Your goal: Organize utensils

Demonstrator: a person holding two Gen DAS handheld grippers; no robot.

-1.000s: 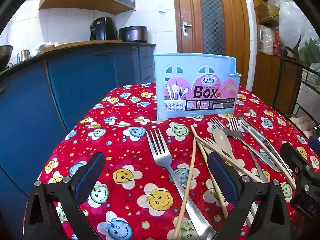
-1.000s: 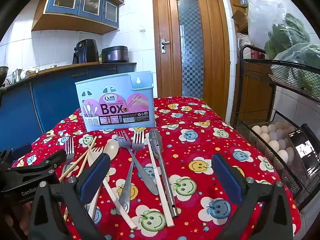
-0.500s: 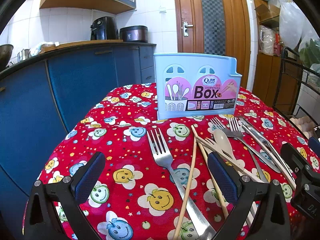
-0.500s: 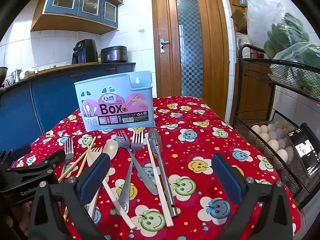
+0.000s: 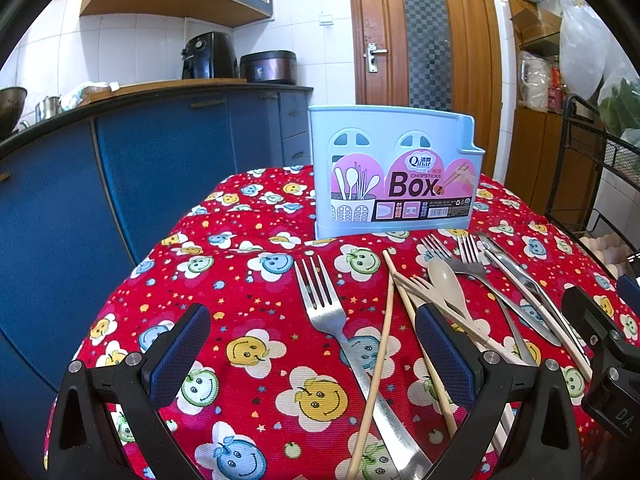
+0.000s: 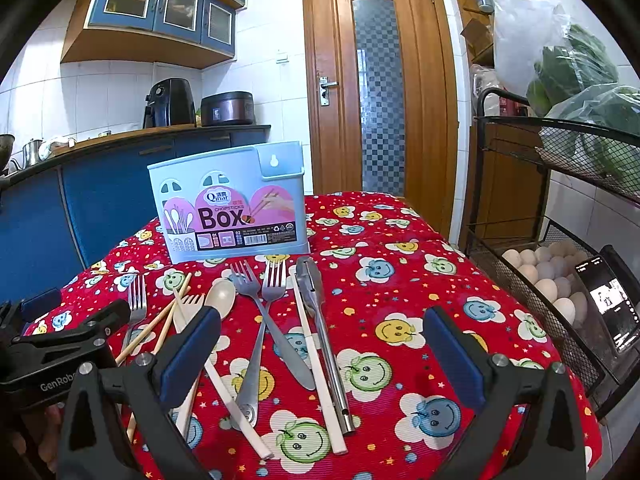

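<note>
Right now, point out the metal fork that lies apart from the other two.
The lone metal fork at the far left of the spread, left of the wooden chopsticks. The crossed forks lie together further right, beyond the beige spoon.

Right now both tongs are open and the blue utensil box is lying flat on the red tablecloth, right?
Not quite. The blue utensil box stands upright on the red tablecloth, as the right wrist view shows. Both the left tongs and the right tongs are open.

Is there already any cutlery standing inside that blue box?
No, nothing sticks up above the blue box; forks and spoon lie on the tablecloth.
</note>
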